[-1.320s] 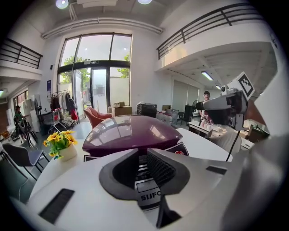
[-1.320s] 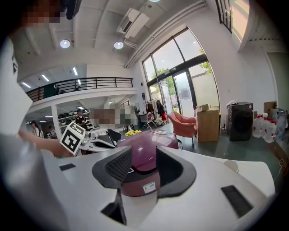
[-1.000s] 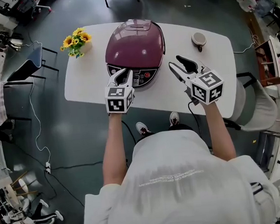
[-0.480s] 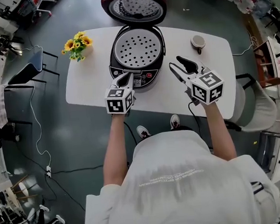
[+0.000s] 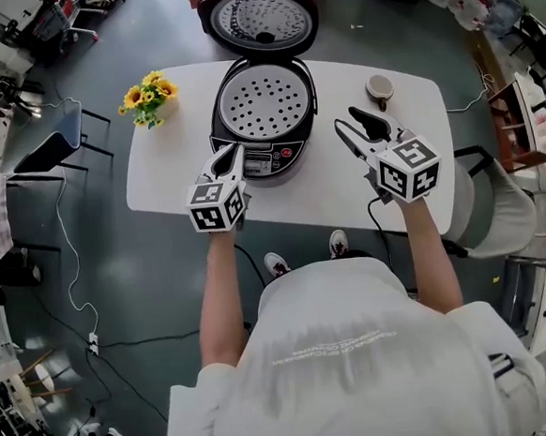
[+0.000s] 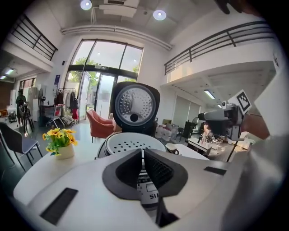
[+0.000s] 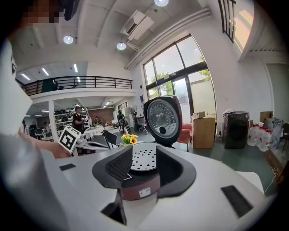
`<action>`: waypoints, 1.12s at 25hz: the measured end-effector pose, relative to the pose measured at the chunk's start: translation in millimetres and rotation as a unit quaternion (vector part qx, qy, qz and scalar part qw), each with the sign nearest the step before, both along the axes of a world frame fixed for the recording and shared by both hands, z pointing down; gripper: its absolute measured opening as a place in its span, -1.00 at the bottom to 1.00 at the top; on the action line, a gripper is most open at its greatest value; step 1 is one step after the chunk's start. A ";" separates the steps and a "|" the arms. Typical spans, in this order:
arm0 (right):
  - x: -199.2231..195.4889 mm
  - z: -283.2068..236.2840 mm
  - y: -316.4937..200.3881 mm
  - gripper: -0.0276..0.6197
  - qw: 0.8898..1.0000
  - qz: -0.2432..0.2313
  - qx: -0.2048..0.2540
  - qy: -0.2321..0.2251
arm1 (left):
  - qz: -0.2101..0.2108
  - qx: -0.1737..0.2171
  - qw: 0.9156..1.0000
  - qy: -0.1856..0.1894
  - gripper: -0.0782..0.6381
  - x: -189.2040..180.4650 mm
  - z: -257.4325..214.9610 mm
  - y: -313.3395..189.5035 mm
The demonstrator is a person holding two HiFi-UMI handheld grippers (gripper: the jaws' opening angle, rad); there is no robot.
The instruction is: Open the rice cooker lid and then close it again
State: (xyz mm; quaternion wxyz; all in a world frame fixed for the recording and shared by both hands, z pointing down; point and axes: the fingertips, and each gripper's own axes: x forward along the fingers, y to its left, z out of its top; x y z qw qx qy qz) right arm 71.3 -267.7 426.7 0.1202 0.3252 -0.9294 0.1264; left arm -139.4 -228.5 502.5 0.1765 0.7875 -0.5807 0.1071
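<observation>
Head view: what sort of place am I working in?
Probably an open workshop or lab hall, not a kitchen: mezzanine railing, tall glass doors, cooker on a lone table.

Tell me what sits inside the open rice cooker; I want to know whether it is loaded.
A round pale perforated steaming tray fills the mouth of the dark-red rice cooker. Whatever lies beneath the tray is covered.

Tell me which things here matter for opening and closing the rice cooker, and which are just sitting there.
For the job:
rice cooker
its lid, standing open

Just lying about:
vase of sunflowers
cup
Both stand on the white table.
</observation>
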 end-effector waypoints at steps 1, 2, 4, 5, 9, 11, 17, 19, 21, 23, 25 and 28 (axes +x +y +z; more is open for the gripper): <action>0.5 -2.3 -1.2 -0.37 1.000 0.000 0.003 0.001 | 0.001 0.007 1.000 -0.003 -0.71 -2.1 -6.5 -2.0; 1.1 -5.3 -2.5 -0.37 1.000 0.001 0.007 0.000 | 0.001 0.014 1.000 -0.006 -0.71 -4.2 -13.7 -3.6; 2.9 -14.6 -6.2 -0.37 1.000 0.004 0.017 -0.001 | 0.001 0.032 0.999 -0.017 -0.69 -8.7 -30.4 -6.5; 4.0 -20.9 -8.4 -0.37 1.000 0.005 0.024 -0.002 | 0.001 0.041 0.999 -0.025 -0.66 -10.7 -39.5 -7.9; 8.7 -50.1 -19.0 -0.36 0.998 0.012 0.061 -0.002 | 0.005 0.079 0.995 -0.067 -0.51 -17.0 -78.7 -13.8; 10.5 -65.3 -22.4 -0.37 0.997 0.014 0.082 0.003 | 0.002 0.102 0.991 -0.083 -0.51 -20.4 -100.6 -14.5; 15.1 -105.9 -21.0 -0.36 0.991 0.018 0.132 0.010 | -0.002 0.159 0.980 -0.116 -0.51 -27.0 -157.2 -6.2; 15.3 -115.4 -17.1 -0.36 0.990 0.018 0.139 0.009 | -0.002 0.169 0.979 -0.118 -0.51 -28.5 -167.6 -2.9; 14.5 -121.7 -13.2 -0.36 0.989 0.018 0.144 0.006 | -0.001 0.174 0.978 -0.115 -0.51 -28.6 -173.2 -1.9; 12.9 -123.0 -12.1 -0.36 0.989 0.018 0.145 0.007 | 0.003 0.176 0.978 -0.116 -0.51 -27.2 -174.2 -3.2; 11.0 -120.8 -12.5 -0.36 0.989 0.018 0.144 0.010 | 0.009 0.175 0.977 -0.118 -0.51 -24.9 -172.3 -4.3; 9.0 -117.9 -12.9 -0.36 0.990 0.021 0.140 0.013 | 0.019 0.171 0.977 -0.123 -0.51 -22.1 -168.3 -4.8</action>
